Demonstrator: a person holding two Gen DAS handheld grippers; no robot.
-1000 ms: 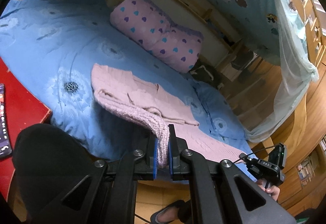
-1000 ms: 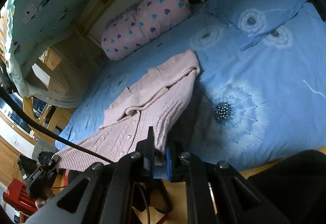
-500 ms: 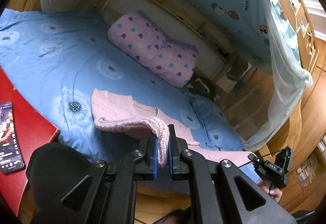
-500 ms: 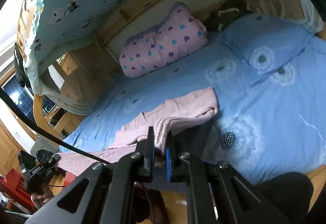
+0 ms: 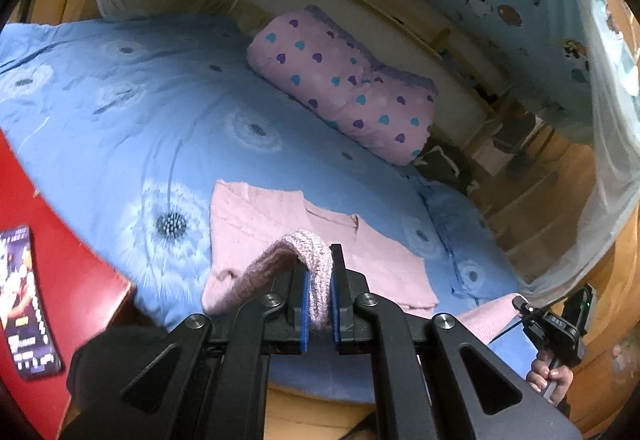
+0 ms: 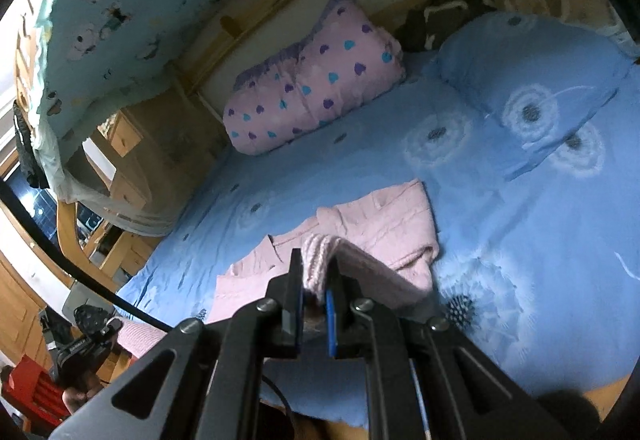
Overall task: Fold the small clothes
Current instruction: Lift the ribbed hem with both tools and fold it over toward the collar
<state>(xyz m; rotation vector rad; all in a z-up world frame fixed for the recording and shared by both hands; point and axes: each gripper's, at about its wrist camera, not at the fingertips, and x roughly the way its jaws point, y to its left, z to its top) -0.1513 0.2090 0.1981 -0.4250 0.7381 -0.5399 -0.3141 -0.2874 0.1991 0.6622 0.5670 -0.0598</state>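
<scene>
A pink knitted cardigan (image 5: 280, 236) lies on the blue bed near its front edge; it also shows in the right wrist view (image 6: 384, 224). My left gripper (image 5: 319, 280) is shut on the ribbed hem of the cardigan (image 5: 312, 252) and holds it lifted above the garment. My right gripper (image 6: 314, 280) is shut on another part of the ribbed hem (image 6: 316, 256), also lifted. The hem stretches between the two grippers; the right gripper (image 5: 556, 324) shows at the far right of the left wrist view, the left gripper (image 6: 86, 340) at the lower left of the right wrist view.
A pink heart-patterned quilt roll (image 5: 344, 95) lies at the back of the bed. A blue pillow (image 6: 532, 71) lies at the right. A red surface (image 5: 60, 260) with a phone (image 5: 24, 304) is at the left. A wooden bed frame and curtain (image 5: 600, 159) stand around.
Both grippers have lifted the hem and carried it forward over the cardigan's body, so less of the garment lies spread on the bed. Both views tilted up.
</scene>
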